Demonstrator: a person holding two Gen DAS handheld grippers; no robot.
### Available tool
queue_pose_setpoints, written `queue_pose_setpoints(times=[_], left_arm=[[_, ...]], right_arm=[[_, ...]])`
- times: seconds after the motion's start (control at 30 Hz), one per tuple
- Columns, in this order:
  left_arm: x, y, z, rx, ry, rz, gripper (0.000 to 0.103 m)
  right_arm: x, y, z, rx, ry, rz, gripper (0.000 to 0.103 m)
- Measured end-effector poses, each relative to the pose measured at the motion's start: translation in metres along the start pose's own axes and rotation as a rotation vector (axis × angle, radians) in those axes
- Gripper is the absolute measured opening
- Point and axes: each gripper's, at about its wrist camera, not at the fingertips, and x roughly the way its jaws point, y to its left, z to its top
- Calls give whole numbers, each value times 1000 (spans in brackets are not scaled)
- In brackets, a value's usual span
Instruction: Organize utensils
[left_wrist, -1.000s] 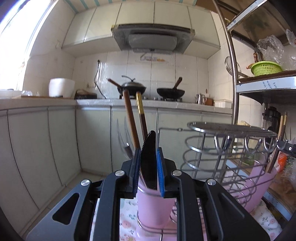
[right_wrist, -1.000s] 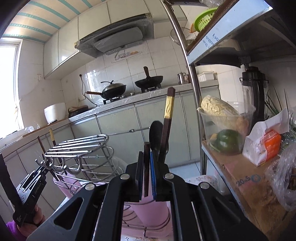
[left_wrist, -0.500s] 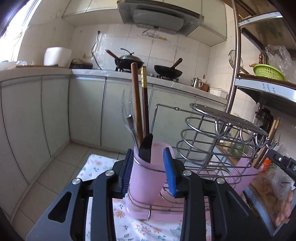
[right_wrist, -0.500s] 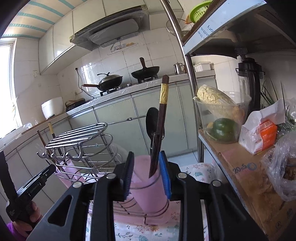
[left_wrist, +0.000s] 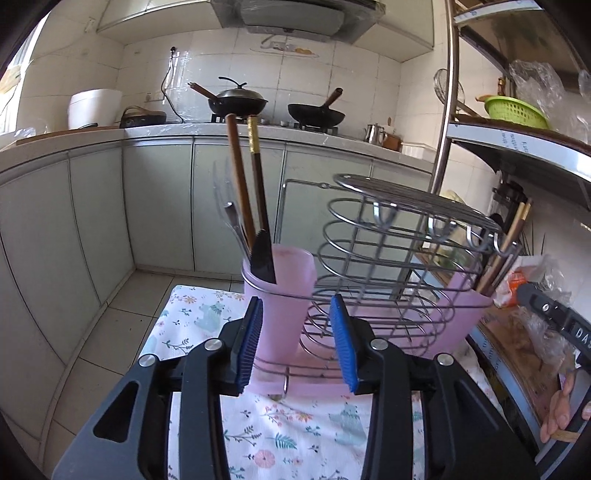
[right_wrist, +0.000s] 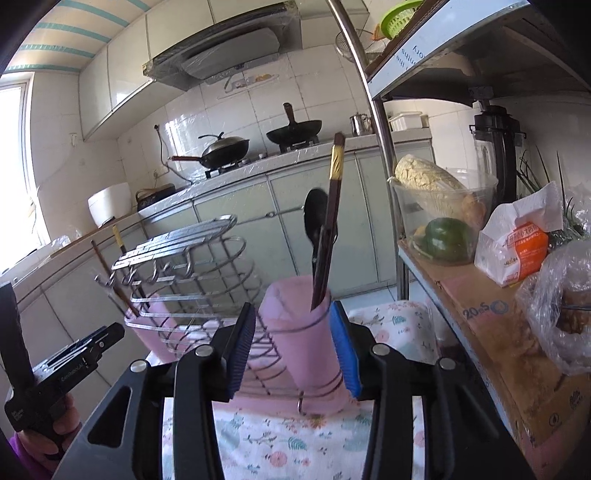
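1. In a tiled kitchen, the left tool hangs before the left pink cup of a wire utensil rack, its blue pads spread and still widening, nothing pinched; the cup stands in the gap beyond them.
2. That cup holds a black knife, two dark chopsticks and a clear fork, all upright and leaning slightly left.
3. The right tool faces the rack's right pink cup, its pads likewise apart and opening, with the cup in the gap beyond them and no pad seen pressing it.
4. A black spoon and a gold-banded chopstick stand in that cup, tilted right.
5. The rack sits on a floral cloth covering the desk.
6. At right, a wooden shelf carries a clear tub with a green pepper and an orange packet.
7. Two woks rest on the stove behind.
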Motion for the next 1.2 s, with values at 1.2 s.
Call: queue_pose_setpoints(times=[1.2], left_arm=[[-29, -23, -22, 25, 62, 31, 50]], right_arm=[[10, 45, -52, -74, 186, -39, 59]])
